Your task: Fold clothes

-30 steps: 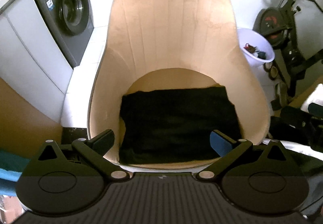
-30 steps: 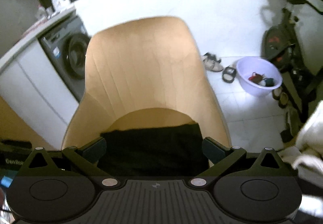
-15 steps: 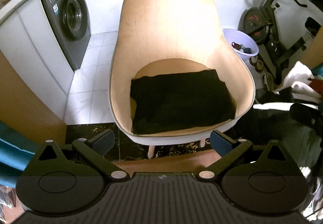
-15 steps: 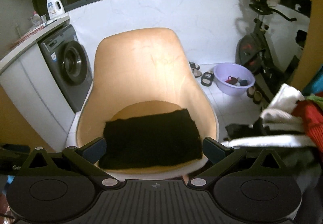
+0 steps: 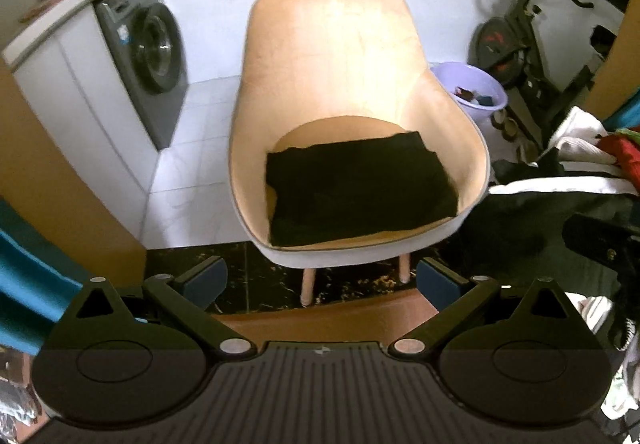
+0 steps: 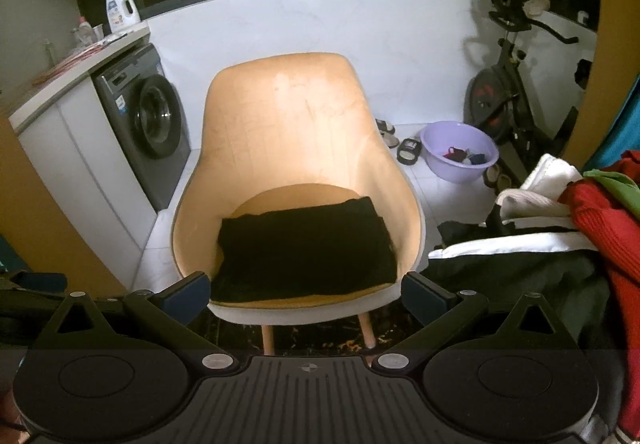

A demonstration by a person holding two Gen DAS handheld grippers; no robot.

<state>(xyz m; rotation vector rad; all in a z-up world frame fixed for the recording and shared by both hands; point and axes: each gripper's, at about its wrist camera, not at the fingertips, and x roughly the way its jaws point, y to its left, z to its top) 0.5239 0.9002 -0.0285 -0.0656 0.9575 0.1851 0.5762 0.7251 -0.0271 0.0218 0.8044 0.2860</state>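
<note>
Beside the chair [image 6: 280,115], lilac basin [image 6: 460,147] holding small clothes [image 6: 466,155].

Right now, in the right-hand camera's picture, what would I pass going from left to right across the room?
washing machine → chair with black folded garment → purple basin → exercise bike → clothes pile

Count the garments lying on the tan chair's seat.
1: a folded black garment lies flat on the seat of the tan upholstered chair. Anything folded inside or beneath it would be hidden. Other clothes are piled off to the right, beside the chair.
</note>
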